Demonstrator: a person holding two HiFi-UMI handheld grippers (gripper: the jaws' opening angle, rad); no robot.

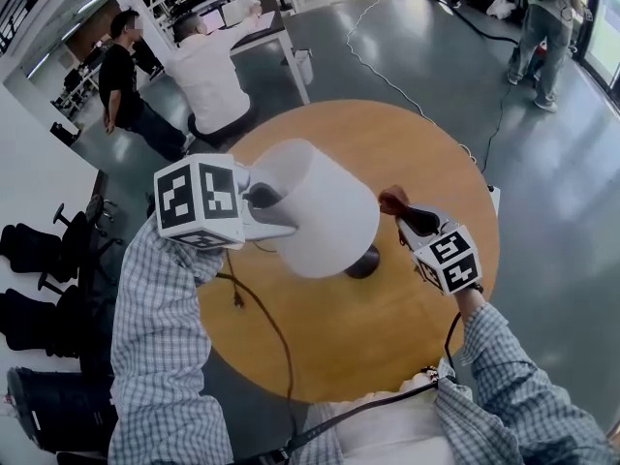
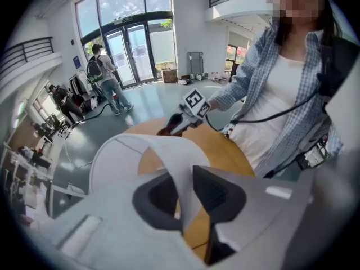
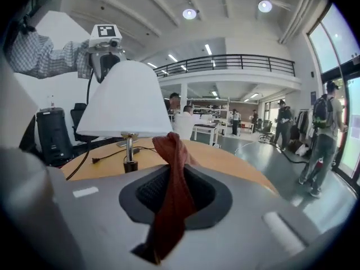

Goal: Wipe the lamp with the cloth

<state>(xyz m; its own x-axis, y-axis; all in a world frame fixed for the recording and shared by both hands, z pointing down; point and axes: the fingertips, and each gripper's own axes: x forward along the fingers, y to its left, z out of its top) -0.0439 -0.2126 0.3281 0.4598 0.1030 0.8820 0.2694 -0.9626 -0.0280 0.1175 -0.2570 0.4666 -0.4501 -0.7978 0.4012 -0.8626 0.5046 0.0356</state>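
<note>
A table lamp with a white shade (image 1: 325, 211) and a dark base (image 1: 363, 263) stands on the round wooden table (image 1: 387, 347). My left gripper (image 1: 263, 198) reaches in from the left and is shut on the shade's upper rim. In the left gripper view the white shade wall (image 2: 185, 167) runs between the two dark pads of the left gripper (image 2: 183, 193). My right gripper (image 1: 405, 211) hovers just right of the shade, shut on a red-brown cloth (image 1: 392, 200). In the right gripper view the cloth (image 3: 171, 179) hangs from the right gripper (image 3: 173, 187), in front of the shade (image 3: 125, 100).
The lamp's black cord with its plug (image 1: 237, 298) trails over the table's left edge. Two people (image 1: 208, 71) are at a desk beyond the table, and black chairs (image 1: 39, 250) stand at the left. Another person (image 1: 547, 27) stands at the far right, and a cable lies on the floor.
</note>
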